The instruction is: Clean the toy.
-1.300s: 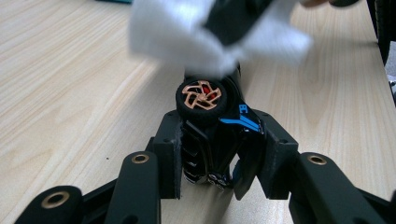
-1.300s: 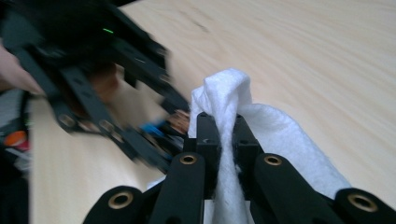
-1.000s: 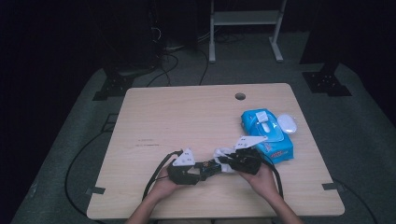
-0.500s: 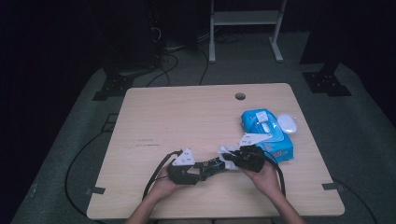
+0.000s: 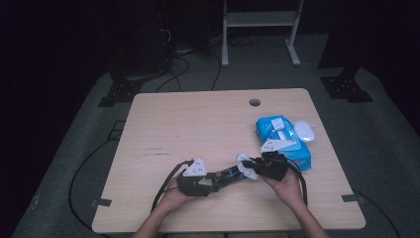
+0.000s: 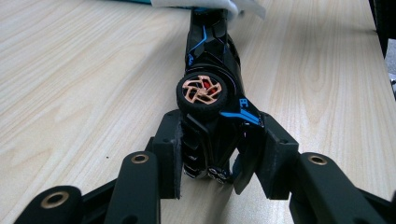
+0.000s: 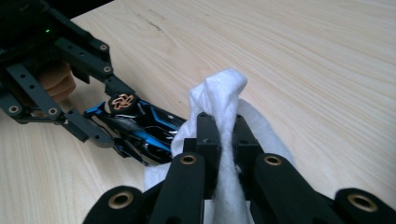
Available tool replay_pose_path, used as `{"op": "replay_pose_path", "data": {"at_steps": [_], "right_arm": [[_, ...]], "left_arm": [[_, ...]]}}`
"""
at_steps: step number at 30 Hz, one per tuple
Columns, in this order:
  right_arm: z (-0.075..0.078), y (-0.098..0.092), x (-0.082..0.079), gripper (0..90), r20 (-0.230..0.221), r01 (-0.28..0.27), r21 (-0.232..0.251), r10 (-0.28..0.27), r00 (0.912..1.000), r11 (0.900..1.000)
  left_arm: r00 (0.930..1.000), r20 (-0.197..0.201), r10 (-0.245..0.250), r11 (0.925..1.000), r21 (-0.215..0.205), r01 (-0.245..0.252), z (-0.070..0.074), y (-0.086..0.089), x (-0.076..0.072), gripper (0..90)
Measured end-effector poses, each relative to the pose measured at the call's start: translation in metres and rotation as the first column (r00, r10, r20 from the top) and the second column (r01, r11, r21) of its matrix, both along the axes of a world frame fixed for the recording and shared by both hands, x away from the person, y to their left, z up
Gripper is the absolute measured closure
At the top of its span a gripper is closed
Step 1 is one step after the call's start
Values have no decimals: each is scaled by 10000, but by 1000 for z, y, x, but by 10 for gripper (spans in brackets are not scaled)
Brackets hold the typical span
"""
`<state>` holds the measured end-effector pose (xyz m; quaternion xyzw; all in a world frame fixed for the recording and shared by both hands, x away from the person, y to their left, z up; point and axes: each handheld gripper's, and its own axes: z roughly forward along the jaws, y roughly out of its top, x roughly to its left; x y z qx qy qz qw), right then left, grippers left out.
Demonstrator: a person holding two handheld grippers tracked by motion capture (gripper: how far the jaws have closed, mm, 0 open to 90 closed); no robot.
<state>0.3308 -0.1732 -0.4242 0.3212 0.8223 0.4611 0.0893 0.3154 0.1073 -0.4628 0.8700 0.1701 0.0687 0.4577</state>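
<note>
Two grippers work together near the front edge of the table (image 5: 148, 124), and the toy car (image 5: 227, 175) serves as the landmark for every position given here. To the left of the car, the left gripper (image 5: 214, 181) is clamped on the car's rear end; in the left gripper view its jaws press on both flanks of the car (image 6: 212, 100), which lies on its side with one copper-spoked wheel (image 6: 201, 91) facing up, and its nose points away toward a wipe. The car is black with blue trim and rests on, or just above, the tabletop; which of the two cannot be told. At the nose end of the car, to its right, the right gripper (image 5: 251, 168) is closed tight on the white wipe (image 5: 245, 165); the right gripper view shows the folded wipe (image 7: 224, 100) pinched between the jaws and standing above them, with its lower folds touching the car (image 7: 140, 128). Farther right of the car, and behind it, the blue wipes pack (image 5: 282, 139) lies flat, with a white oval object (image 5: 305, 131) just beside its far right corner. The step in hand is judged to be wiping the car body with the wipe while the left gripper steadies it. The next move calls for a firm, unchanged hold at the rear of the car and a stroke of the wipe along the body toward the wheel, with light pressure so that the car does not twist out of the jaws.
</note>
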Motion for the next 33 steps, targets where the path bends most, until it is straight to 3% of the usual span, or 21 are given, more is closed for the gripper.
{"op": "replay_pose_path", "data": {"at_steps": [5, 10, 12, 16, 20, 24, 26, 28, 33], "right_arm": [[1, 10, -2, 847, 182, -351, -261, 356, 9992, 9990], [-2, -13, 7, 847, -224, 265, 49, -264, 9994, 9996], [0, -16, 6, 847, -157, 407, 53, -407, 9990, 9992], [4, -10, 3, 847, -67, 125, 266, -123, 9999, 9996], [0, 0, 0, 847, -18, -245, -45, 245, 9997, 9997], [0, -12, 6, 847, -83, 205, -202, -207, 9998, 9996], [0, -22, 8, 847, -241, 449, -30, -449, 9987, 9990], [3, -26, 8, 847, -92, 604, -128, -605, 9981, 9981], [7, -20, 3, 846, -68, 252, 196, -250, 9997, 9995]], "left_arm": [[10000, -22, 28, 10000, -6, -28, 0, 0, 0, 576], [10000, 24, 9, 10000, 12, -9, 0, -1, 0, 576], [10000, 22, 11, 10000, 18, -11, 0, -1, 0, 576], [10000, -16, 41, 10000, 7, -41, -1, -1, 1, 574], [10000, 38, 39, 10000, 87, -39, 0, -1, 0, 575], [10000, 55, 34, 10000, 19, -34, 0, -1, 0, 575], [10000, 59, 29, 10000, 30, -29, 0, -2, 0, 575], [10000, 74, 36, 10000, 42, -36, 0, -1, 0, 575], [9998, 144, 101, 9999, 92, -102, 0, -2, 0, 576]]}}
